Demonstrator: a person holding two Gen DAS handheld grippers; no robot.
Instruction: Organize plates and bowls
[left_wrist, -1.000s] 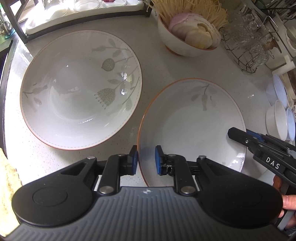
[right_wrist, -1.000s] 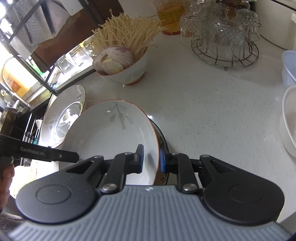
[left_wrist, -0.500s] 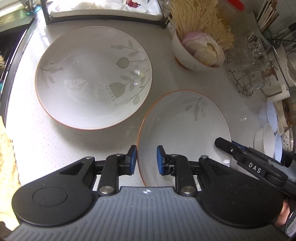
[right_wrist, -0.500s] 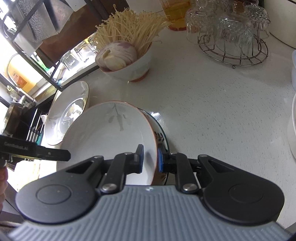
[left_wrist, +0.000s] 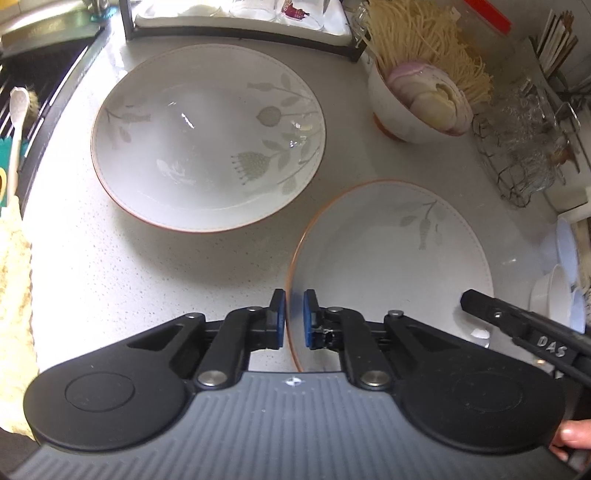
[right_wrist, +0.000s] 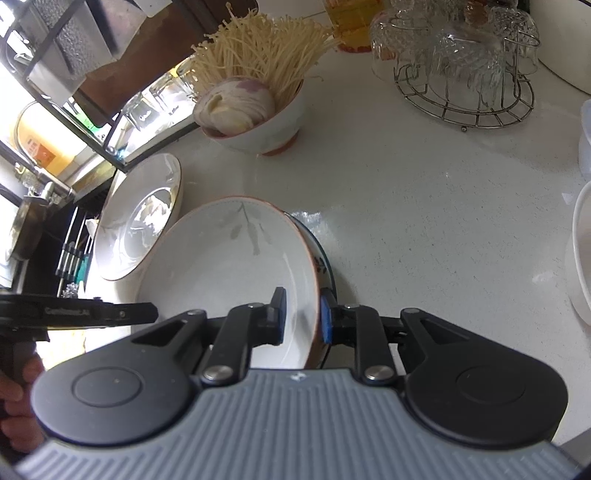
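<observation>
Clamping opposite rim edges of the smaller leaf-patterned bowl (left_wrist: 388, 258), the left gripper (left_wrist: 293, 319) and right gripper (right_wrist: 301, 315) hold it beside the large bowl (left_wrist: 207, 136) on the desk (left_wrist: 110, 277).

Two near, downward views; shared bowl (left_wrist: 391, 258)

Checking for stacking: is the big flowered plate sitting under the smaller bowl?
No, the big flowered plate lies apart from the smaller bowl, bare counter between them.

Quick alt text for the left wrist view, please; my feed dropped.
The left gripper is clamped on the near rim of the smaller floral plate, with the right gripper at its right edge. A larger floral plate lies on the white counter behind.
</observation>
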